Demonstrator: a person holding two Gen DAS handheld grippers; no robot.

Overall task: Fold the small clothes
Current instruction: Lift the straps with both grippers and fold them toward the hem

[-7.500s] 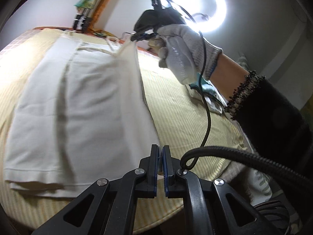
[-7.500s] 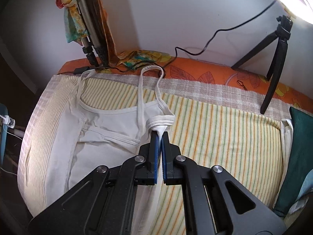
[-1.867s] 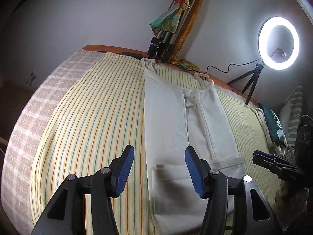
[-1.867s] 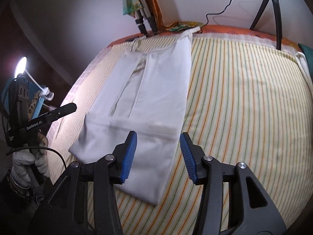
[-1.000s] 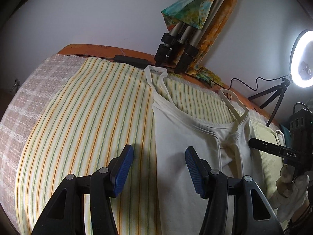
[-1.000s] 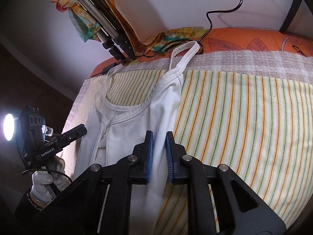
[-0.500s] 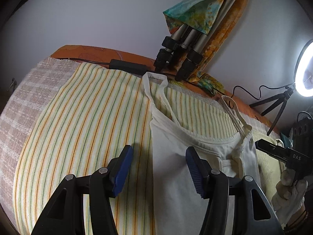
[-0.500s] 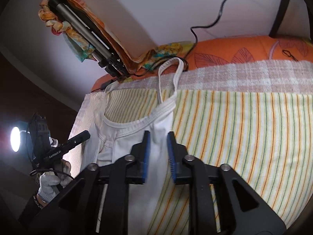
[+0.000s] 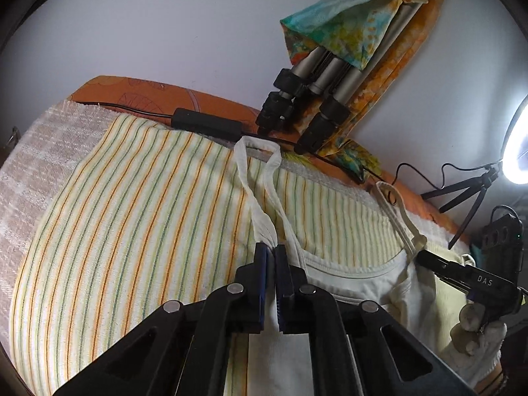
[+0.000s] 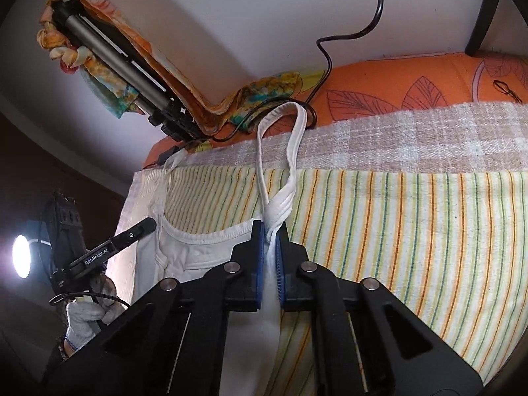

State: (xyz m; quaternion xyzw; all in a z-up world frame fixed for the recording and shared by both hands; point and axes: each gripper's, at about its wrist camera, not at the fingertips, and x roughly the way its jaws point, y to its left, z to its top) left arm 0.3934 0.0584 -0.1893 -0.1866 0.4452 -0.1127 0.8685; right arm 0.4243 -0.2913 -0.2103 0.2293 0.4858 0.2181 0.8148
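Half a second ago the left gripper (image 9: 271, 250) stood wide open over the white camisole (image 9: 343, 275); now its jaws have just closed, pinching the cloth at the foot of the left strap (image 9: 255, 194). The right gripper (image 10: 270, 231) has closed further too — it clamps the garment at the base of the right strap (image 10: 290, 151). Both have come forward to the top edge of the camisole, which lies flat on the striped sheet (image 9: 138, 217), folded lengthwise, its two strap loops reaching toward the orange bedding (image 10: 412, 89) by the wall. The left view alone shows the ring light (image 9: 518, 145) on its small stand and the right gripper's dark finger ending just at the right strap's base, with a gloved hand (image 9: 475, 333) under it. The right view shows the left strap only faintly — but it catches the left gripper from the side, a second lamp (image 10: 22, 255) and the checked blanket (image 10: 396, 138).
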